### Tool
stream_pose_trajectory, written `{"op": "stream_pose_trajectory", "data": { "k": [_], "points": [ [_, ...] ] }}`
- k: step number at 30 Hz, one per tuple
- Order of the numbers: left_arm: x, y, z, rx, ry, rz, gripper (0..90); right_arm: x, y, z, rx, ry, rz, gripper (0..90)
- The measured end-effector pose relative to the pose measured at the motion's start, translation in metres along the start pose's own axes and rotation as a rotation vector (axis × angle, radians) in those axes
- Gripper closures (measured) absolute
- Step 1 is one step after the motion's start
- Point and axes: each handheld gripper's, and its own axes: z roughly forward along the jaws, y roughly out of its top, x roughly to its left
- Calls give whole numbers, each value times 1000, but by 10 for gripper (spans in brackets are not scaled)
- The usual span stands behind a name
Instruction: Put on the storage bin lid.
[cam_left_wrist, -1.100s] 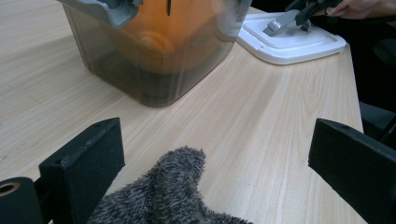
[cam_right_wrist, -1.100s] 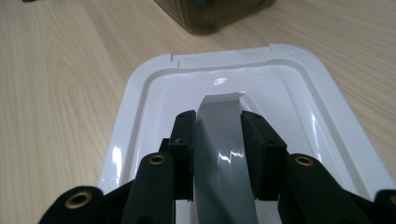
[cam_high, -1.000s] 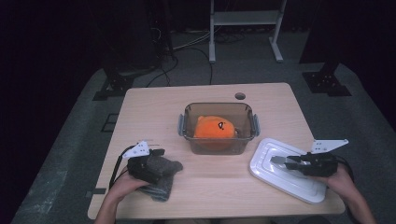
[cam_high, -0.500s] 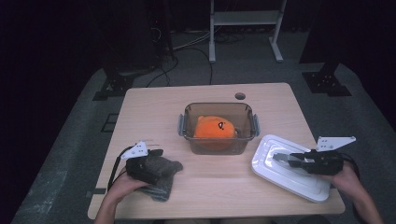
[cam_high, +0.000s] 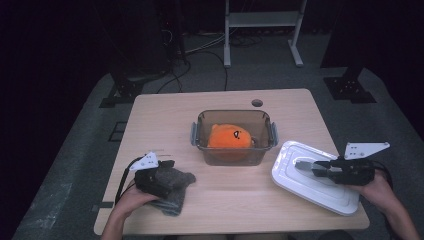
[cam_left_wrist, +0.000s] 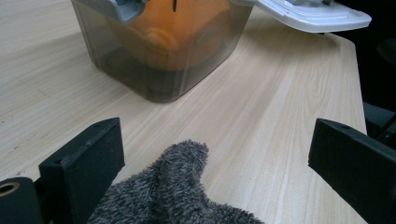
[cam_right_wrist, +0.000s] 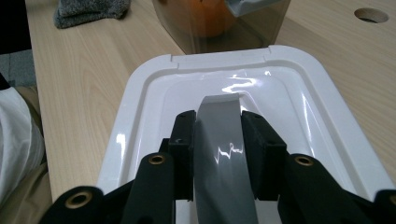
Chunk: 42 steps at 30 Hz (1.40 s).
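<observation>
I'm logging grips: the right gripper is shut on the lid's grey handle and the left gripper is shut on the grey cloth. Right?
Half right. The right gripper is shut on the handle of the lid, but the left gripper stands open, its jaws wide apart either side of the cloth, as the left gripper view shows.

The white plastic lid (cam_high: 315, 183) had a raised rim and a grey handle (cam_right_wrist: 224, 140) across its middle. It sat tilted near the table's right front corner, its far edge just beside the smoky clear container (cam_high: 233, 137). That open box stood mid-table with grey side latches, an orange plush toy (cam_high: 229, 139) inside. A grey fuzzy cloth (cam_high: 172, 187) lay crumpled at the left front.
</observation>
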Motion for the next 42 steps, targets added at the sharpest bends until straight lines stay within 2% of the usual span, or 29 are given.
{"op": "stream_pose_trajectory", "data": {
  "k": [6,17,42],
  "points": [
    [0,-1,-1,-3,1,-10,27,1,4,-6,0,-4,-4,658],
    [1,-1,0,1,-2,-5,27,3,12,-21,-3,-8,-8,658],
    [1,-2,0,3,-2,-5,27,7,50,-42,-28,7,-51,658]
  ]
}}
